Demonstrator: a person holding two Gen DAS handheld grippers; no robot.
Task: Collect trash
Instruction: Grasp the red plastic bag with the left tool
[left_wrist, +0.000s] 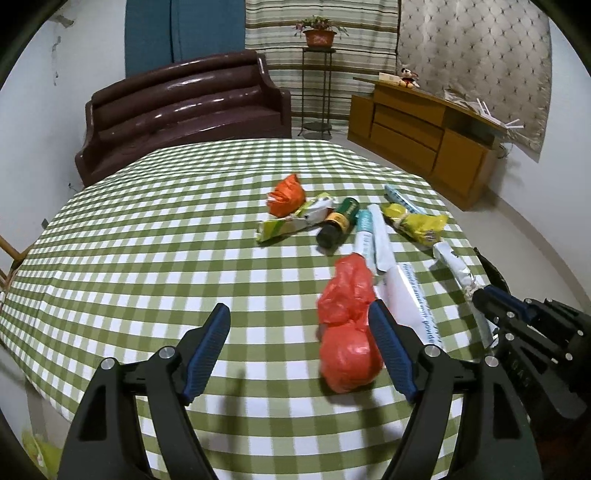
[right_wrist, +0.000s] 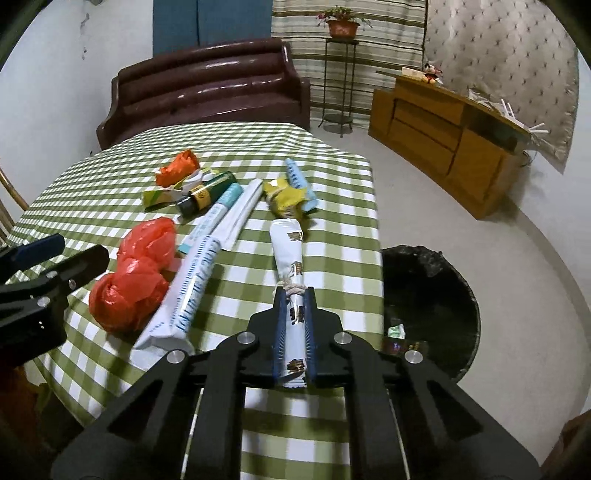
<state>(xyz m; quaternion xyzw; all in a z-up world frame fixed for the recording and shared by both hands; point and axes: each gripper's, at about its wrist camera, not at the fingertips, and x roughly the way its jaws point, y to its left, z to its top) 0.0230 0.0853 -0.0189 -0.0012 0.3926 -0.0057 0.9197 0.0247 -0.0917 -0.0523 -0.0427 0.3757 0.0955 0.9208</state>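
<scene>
The white twisted wrapper (right_wrist: 287, 254), printed with dark characters and knotted partway along, is lain on the checked tablecloth (right_wrist: 325, 229) near the table's right-hand edge. Its long axis is set almost straight along the line of the right gripper (right_wrist: 293, 295), so its near end is taken lengthwise between the two blue pads, which are pressed against it on either side; the far end is left resting on the cloth, pointing away towards the yellow wrapper (right_wrist: 286, 197). The jaws are drawn nearly together on it.

Just beyond the table's edge, to the right of and below the held wrapper, the black-lined bin (right_wrist: 439, 291) is seen on the floor, with a few scraps already in it. It is judged that the coming move turns on this: the wrapper must be lifted and swung sideways to the right, off the cloth and over the bin's mouth, and the right hand is plainly the nearer one for that.

To the left, the red plastic bag (left_wrist: 349, 325) is lain on the cloth against the inner face of the left gripper's (left_wrist: 299, 314) right finger. That gripper's jaws are spread wide and nothing is pinched; the bag is only partly between them.
</scene>
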